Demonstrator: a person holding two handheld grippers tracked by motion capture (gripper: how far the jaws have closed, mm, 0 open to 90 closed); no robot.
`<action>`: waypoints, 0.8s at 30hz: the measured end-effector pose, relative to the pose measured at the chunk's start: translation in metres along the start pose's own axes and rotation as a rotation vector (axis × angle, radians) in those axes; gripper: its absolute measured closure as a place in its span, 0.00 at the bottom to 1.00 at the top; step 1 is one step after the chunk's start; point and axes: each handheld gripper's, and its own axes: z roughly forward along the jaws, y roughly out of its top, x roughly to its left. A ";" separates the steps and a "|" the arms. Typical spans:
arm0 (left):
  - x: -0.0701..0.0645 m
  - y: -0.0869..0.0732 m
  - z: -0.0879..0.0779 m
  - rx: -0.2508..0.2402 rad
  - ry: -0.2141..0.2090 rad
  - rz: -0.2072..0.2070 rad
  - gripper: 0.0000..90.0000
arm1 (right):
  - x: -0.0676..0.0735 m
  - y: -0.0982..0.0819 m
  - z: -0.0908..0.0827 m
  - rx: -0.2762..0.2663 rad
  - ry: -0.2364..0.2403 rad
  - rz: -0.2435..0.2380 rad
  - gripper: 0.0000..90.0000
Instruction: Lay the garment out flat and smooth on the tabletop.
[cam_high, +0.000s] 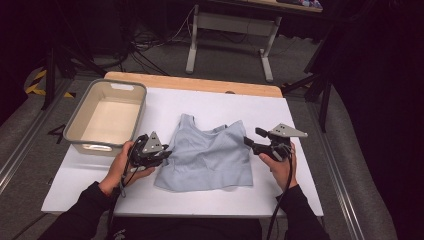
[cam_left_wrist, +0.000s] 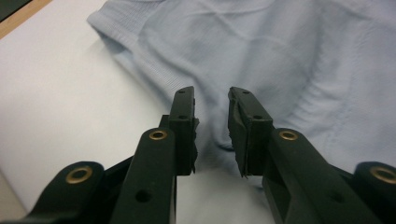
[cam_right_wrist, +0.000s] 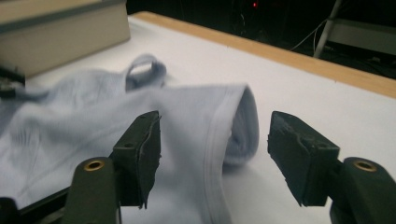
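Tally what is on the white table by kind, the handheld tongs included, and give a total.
Light blue top: 1
Beige bin: 1
Tongs: 2, left tongs and right tongs
Total: 4

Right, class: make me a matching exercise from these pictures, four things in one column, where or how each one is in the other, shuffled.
Things:
1. pale blue top
2. beige tub
3. left gripper
4. right gripper

Places or states:
A. at the top's right edge, jaws wide apart
B. lying spread out mid-table
C. at the table's far left
D. at the top's left edge, jaws narrowly apart

Pairs: 1-B, 2-C, 3-D, 4-A
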 end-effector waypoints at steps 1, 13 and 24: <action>-0.001 0.000 0.000 0.002 0.007 0.008 0.79 | -0.001 0.004 0.003 -0.008 -0.006 0.012 0.37; -0.005 -0.003 0.012 0.042 -0.051 0.048 0.73 | -0.005 0.013 0.062 0.152 0.113 0.124 0.59; -0.006 -0.004 0.014 0.060 -0.056 0.050 0.75 | 0.029 0.011 0.042 0.134 0.220 -0.118 0.89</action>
